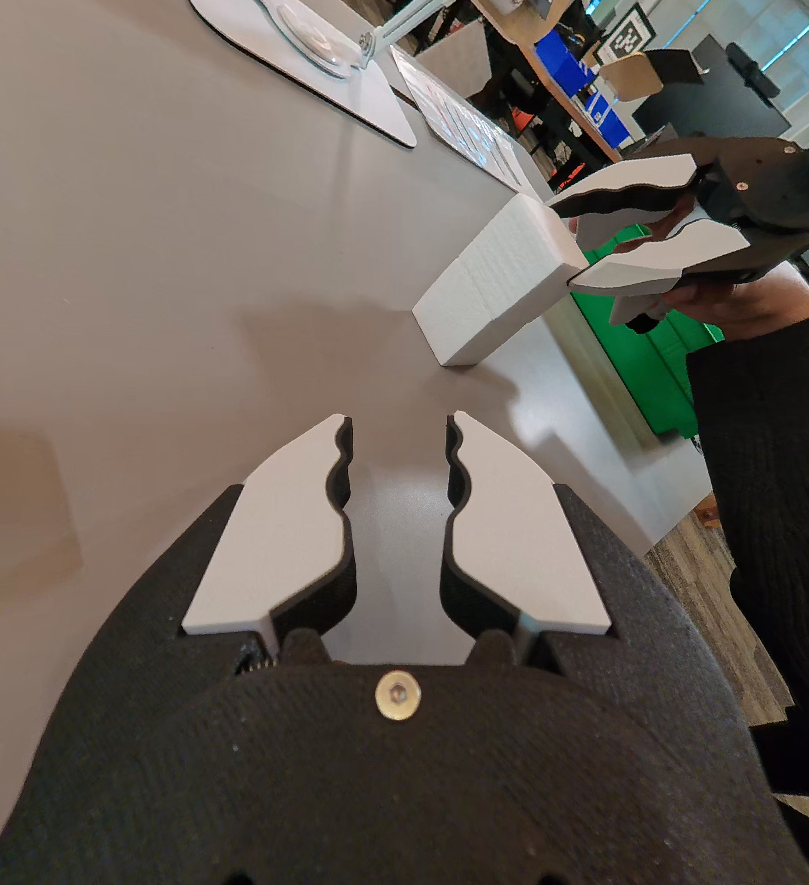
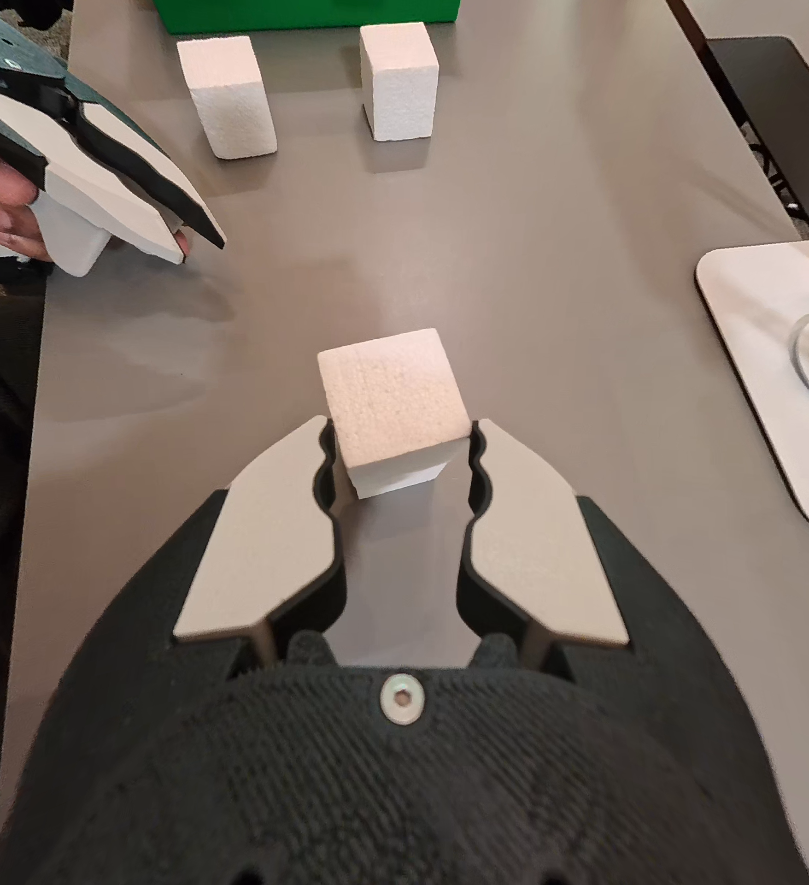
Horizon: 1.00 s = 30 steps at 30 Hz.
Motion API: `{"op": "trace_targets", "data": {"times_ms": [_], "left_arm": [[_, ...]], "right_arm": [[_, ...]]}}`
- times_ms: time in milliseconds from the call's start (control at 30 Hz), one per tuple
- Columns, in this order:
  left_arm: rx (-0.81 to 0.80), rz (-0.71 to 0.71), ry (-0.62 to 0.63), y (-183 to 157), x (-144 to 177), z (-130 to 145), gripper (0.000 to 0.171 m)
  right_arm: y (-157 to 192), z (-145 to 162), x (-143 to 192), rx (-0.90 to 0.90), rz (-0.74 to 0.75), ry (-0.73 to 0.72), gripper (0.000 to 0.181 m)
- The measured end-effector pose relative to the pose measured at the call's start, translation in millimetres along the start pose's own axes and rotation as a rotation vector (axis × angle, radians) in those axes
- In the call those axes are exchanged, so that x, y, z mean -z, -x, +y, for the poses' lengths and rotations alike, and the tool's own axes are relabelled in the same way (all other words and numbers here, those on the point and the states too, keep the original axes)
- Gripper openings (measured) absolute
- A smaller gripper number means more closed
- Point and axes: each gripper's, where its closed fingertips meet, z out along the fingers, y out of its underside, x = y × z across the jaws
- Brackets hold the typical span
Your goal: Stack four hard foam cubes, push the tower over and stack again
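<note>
Your left gripper sits at the left edge of the right wrist view, just above the grey counter; its fingers stand a moderate gap apart, with nothing between them. Two white foam blocks stand upright along the top of that frame, in front of a green bin. At centre, a third foam block sits between the tips of your right gripper. The fingers stand wide apart and flank the block's near end; whether either touches it can't be told. A white mat lies at right.
</note>
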Motion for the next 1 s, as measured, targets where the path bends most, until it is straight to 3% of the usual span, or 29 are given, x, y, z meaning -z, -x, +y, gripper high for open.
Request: {"op": "trace_targets", "data": {"times_ms": [533,1000], "left_arm": [[-0.006,-0.001,0.0,-0.8,0.1,0.0,0.038],[-0.003,0.0,0.0,-0.6,0.1,-0.1,0.038]], "right_arm": [[-0.6,5.5,-3.3,-0.079,0.087,0.049,0.055],[-2.2,6.8,-3.9,-0.044,0.107,0.061,0.056]]}}
